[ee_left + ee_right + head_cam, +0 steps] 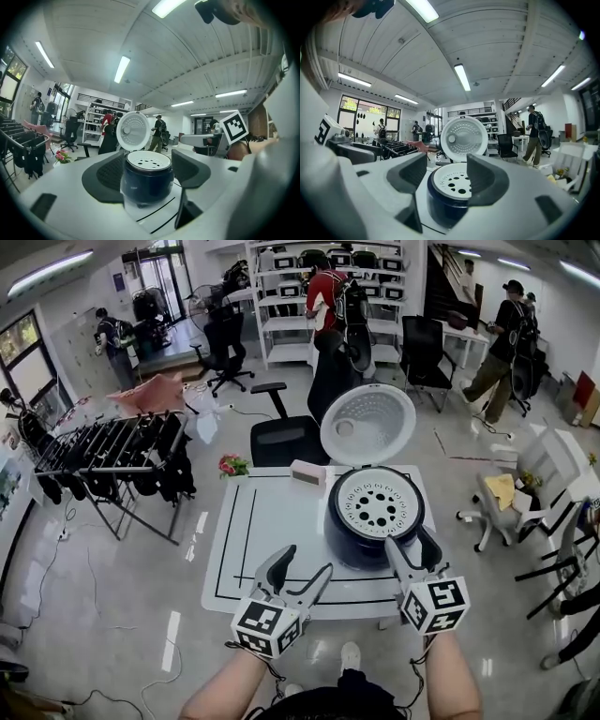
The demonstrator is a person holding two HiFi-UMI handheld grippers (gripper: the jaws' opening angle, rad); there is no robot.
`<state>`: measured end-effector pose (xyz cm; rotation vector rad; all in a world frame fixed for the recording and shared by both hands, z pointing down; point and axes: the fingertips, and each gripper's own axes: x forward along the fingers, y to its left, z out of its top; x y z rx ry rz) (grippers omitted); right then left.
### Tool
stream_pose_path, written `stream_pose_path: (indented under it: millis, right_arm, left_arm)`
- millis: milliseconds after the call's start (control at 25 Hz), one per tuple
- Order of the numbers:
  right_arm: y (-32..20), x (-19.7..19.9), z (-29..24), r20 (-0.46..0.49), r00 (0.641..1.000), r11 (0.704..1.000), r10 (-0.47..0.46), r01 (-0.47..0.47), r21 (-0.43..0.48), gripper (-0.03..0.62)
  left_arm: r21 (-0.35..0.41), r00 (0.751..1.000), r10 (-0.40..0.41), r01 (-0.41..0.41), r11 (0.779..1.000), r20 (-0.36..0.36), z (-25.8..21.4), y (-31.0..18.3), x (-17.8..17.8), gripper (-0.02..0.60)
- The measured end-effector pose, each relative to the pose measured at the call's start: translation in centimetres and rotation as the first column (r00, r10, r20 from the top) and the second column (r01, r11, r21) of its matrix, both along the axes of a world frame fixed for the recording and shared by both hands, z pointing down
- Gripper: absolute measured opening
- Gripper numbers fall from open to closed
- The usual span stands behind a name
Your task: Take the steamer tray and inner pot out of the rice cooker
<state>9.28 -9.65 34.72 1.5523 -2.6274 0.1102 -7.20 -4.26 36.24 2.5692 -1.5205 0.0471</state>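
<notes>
Right tongs (412, 547) gaping empty beside rice cooker (342, 532), nearer than left tongs (302, 563), equally spread; steamer tray (380, 504) flat, just ahead.

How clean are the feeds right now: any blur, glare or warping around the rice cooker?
Head view: sharp, evenly lit, room edges bowed; steamer tray clear. Left gripper view: heavy fisheye, dark corners, rice cooker slightly soft. Right gripper view: same warping, ceiling light bright but no glare on the tray.
</notes>
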Motion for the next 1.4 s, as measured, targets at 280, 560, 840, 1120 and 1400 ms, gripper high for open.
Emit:
stream_pose_path:
  millis: [280, 560, 840, 1120, 1400]
  right_arm:
    - [-6.4, 3.9, 1.9, -0.009, 1.0, 0.999, 0.021, -0.021, -0.042, 0.25]
    - [-11.1, 6.4, 3.8, -0.014, 1.0, 0.996, 0.004, -0.005, -0.094, 0.25]
    - [-14.5, 7.1, 6.2, -0.038, 0.998, 0.988, -0.053, 0.047, -0.149, 0.25]
    - [-17.1, 7.1, 8.7, -0.053, 0.993, 0.971, -0.11, 0.096, -0.217, 0.25]
    - [-18.7, 7.2, 11.0, -0.111, 0.99, 0.961, -0.092, 0.059, -0.269, 0.25]
  left_arm:
    - [-0.03, 1.0, -0.018, 0.018, 0.999, 0.005, 1.1, -5.9, 3.2, 0.308]
    - [-0.049, 0.999, -0.043, 0.043, 0.998, 0.02, 2.1, -10.6, 5.7, 0.31]
    - [-0.085, 0.994, -0.093, 0.098, 0.992, 0.061, 3.6, -13.9, 6.8, 0.311]
    - [-0.117, 0.984, -0.152, 0.163, 0.98, 0.098, 5.0, -16.7, 7.4, 0.312]
    - [-0.165, 0.974, -0.161, 0.186, 0.968, 0.157, 7.1, -18.4, 7.3, 0.313]
